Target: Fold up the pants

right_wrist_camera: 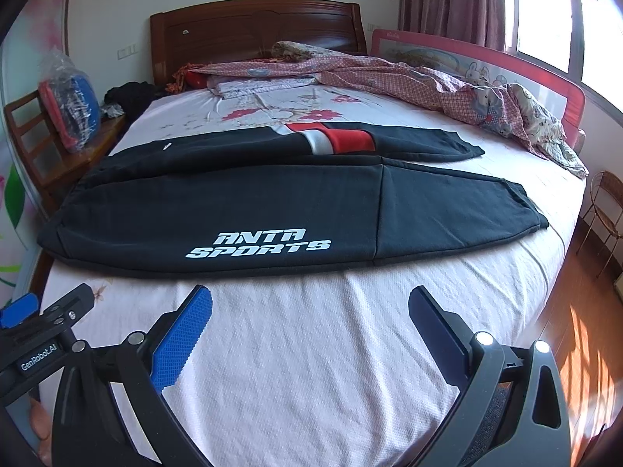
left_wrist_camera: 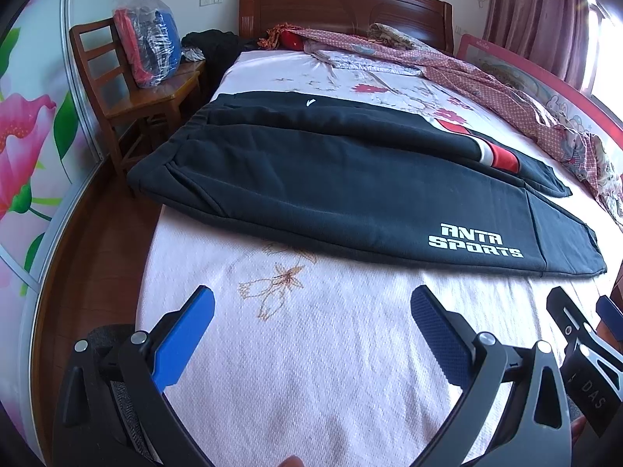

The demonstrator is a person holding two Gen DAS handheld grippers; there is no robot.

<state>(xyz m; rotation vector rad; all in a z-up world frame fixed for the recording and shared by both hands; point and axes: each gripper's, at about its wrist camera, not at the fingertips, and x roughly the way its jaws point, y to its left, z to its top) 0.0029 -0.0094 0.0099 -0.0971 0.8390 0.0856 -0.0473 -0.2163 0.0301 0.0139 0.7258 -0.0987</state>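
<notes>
Black sweatpants (left_wrist_camera: 331, 179) with white "ANTA SPORTS" lettering and a red-and-white band lie flat across the bed, waistband at the left, leg cuffs at the right; they also show in the right wrist view (right_wrist_camera: 272, 202). My left gripper (left_wrist_camera: 311, 303) is open and empty above the bare sheet, in front of the pants. My right gripper (right_wrist_camera: 310, 303) is open and empty, also short of the near leg. The right gripper shows at the right edge of the left wrist view (left_wrist_camera: 584, 334). The left gripper shows at the left edge of the right wrist view (right_wrist_camera: 43, 323).
The bed (left_wrist_camera: 311, 369) has a pink-white sheet. A crumpled patterned quilt (right_wrist_camera: 447, 85) lies along the far right by a red bed rail (right_wrist_camera: 486, 58). A wooden chair with a plastic bag (left_wrist_camera: 148, 46) stands at the left. The headboard (right_wrist_camera: 253, 31) is behind.
</notes>
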